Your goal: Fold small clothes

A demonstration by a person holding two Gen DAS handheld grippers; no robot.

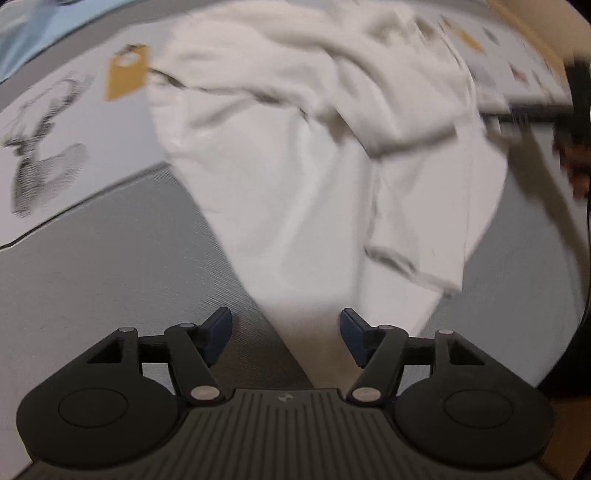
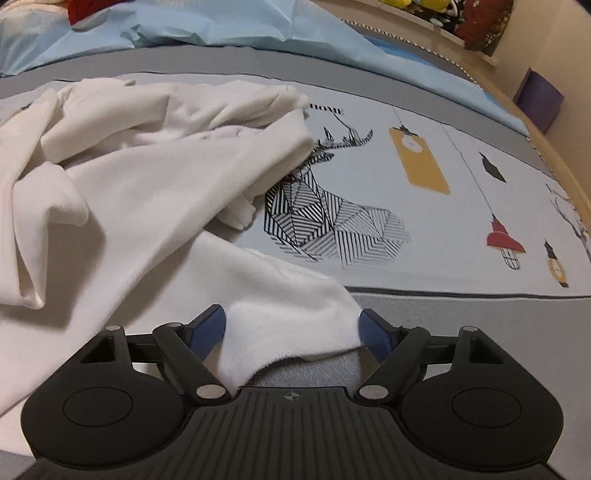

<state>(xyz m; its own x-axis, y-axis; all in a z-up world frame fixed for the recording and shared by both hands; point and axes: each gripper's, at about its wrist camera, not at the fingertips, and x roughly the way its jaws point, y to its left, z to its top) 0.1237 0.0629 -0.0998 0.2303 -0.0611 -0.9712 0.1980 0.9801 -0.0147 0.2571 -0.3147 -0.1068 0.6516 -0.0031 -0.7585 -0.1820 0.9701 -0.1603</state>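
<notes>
A crumpled white garment (image 1: pixel 295 155) lies on the printed bedspread (image 1: pixel 55 147). In the left wrist view a narrow end of it runs down between the blue pads (image 1: pixel 218 328) of my left gripper (image 1: pixel 286 332), whose jaws stand wide apart and do not press it. In the right wrist view the garment (image 2: pixel 147 177) spreads to the left, and a corner of it lies between the open jaws of my right gripper (image 2: pixel 291 332). The blue pads (image 2: pixel 208 332) sit on either side of the cloth without pinching it.
The bedspread (image 2: pixel 461 229) carries a striped deer print (image 2: pixel 332 218), a yellow tag print (image 2: pixel 421 162) and lamp prints (image 2: pixel 504 240). A light blue sheet (image 2: pixel 221 33) lies bunched at the far side. A wooden bed edge (image 2: pixel 554 147) runs along the right.
</notes>
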